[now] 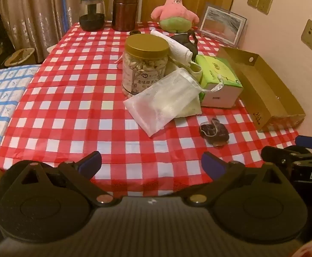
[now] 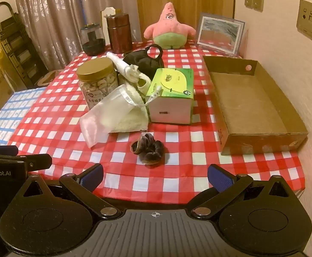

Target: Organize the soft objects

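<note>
Both tongs are held above the near edge of the table (image 2: 262,167), which is covered with a red and white checked cloth. The left gripper (image 1: 151,162) is seen with its jaws spread wide and nothing between them. The right gripper (image 2: 154,176) is also wide apart and empty.

Just ahead of the right gripper a dark velvet scrunchie (image 2: 148,150) is lying on the cloth. Further ahead and a little to the left, a white mesh pouch (image 2: 106,115) is leaned on a cream cloth (image 2: 132,122), between a nut jar (image 2: 96,81) and a green tissue box (image 2: 170,94). To the right of the right gripper an open cardboard tray (image 2: 252,105) is placed. Far ahead, a pink star plush (image 2: 169,30) is seated.
</note>
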The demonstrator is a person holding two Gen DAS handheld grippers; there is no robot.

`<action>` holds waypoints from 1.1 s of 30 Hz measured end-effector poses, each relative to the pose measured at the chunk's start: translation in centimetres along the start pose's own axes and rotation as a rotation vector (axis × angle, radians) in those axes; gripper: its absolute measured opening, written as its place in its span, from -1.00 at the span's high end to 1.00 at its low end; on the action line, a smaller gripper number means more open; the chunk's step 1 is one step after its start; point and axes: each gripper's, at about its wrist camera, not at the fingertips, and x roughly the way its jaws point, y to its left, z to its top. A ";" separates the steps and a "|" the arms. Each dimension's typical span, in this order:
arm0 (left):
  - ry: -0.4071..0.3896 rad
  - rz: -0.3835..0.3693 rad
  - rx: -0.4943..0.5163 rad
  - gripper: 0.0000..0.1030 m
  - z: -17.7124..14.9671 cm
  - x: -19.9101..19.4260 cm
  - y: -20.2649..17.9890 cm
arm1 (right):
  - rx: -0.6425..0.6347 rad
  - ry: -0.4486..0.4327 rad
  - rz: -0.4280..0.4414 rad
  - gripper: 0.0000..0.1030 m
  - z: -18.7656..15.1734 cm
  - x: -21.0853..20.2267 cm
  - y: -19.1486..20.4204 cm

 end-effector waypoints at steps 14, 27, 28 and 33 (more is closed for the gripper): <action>-0.022 0.017 -0.004 -0.92 0.0 -0.9 -0.5 | 0.008 -0.007 0.001 -0.99 0.5 -0.3 -0.4; -0.015 0.013 0.005 -0.92 0.2 -0.4 -0.4 | 0.009 -0.009 0.000 -0.99 0.3 -0.3 0.0; -0.015 0.012 0.004 -0.92 0.2 -0.4 -0.4 | 0.011 -0.009 0.002 -0.99 0.3 -0.3 0.0; -0.015 0.015 0.004 -0.92 0.2 -0.4 -0.4 | 0.009 -0.009 0.001 -0.99 0.3 -0.2 0.0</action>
